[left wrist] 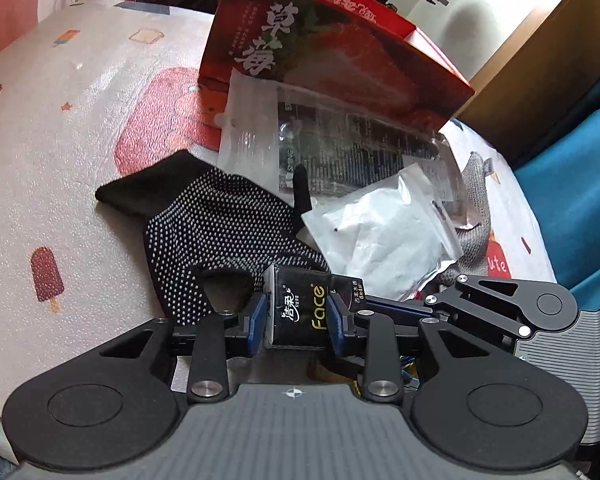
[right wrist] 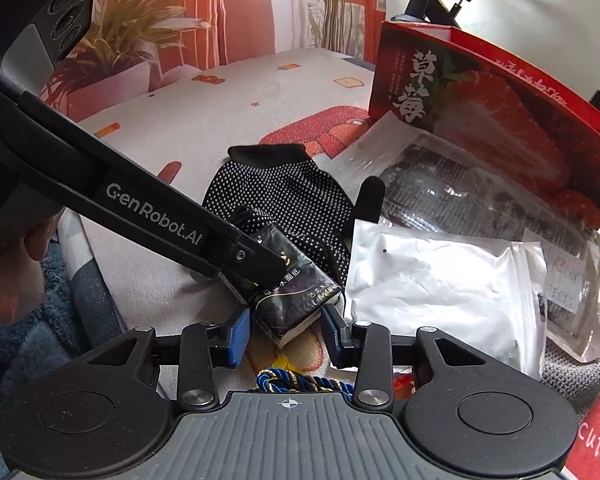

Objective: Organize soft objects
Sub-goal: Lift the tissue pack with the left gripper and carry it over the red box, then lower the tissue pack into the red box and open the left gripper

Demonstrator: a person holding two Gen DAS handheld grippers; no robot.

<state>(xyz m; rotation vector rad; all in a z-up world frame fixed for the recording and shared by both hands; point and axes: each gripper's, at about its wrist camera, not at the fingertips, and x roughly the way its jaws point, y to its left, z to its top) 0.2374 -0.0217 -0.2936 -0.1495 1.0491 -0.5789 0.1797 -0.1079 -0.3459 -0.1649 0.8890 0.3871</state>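
A: Bedsheet (left wrist: pixel 80 128) w/ ice-lolly & toast prints covers the surface; patterned curtain and a plant print at the back.

B: Where's the tissue pack?

A: Black pocket tissue pack (left wrist: pixel 298 314), "Face" in gold, sits between the blue pads (left wrist: pixel 257 320) of the left gripper (left wrist: pixel 296 322), both pads pressed on its sides, so it's clamped. In the right wrist view the same pack (right wrist: pixel 290 292) is tilted, held off the sheet by the left gripper's finger.

B: Right gripper?

A: Right gripper (right wrist: pixel 286 334) is just under and beside the pack; its pads don't seem to press it, jaws part-way apart.

B: Other stuff?

A: Black dotted glove (left wrist: pixel 220 232) lies just behind the pack. White zip pouch (left wrist: pixel 384 236) next to it, overlapping a clear plastic bag (left wrist: pixel 340 144). Red strawberry box (left wrist: pixel 332 52) leans behind those.
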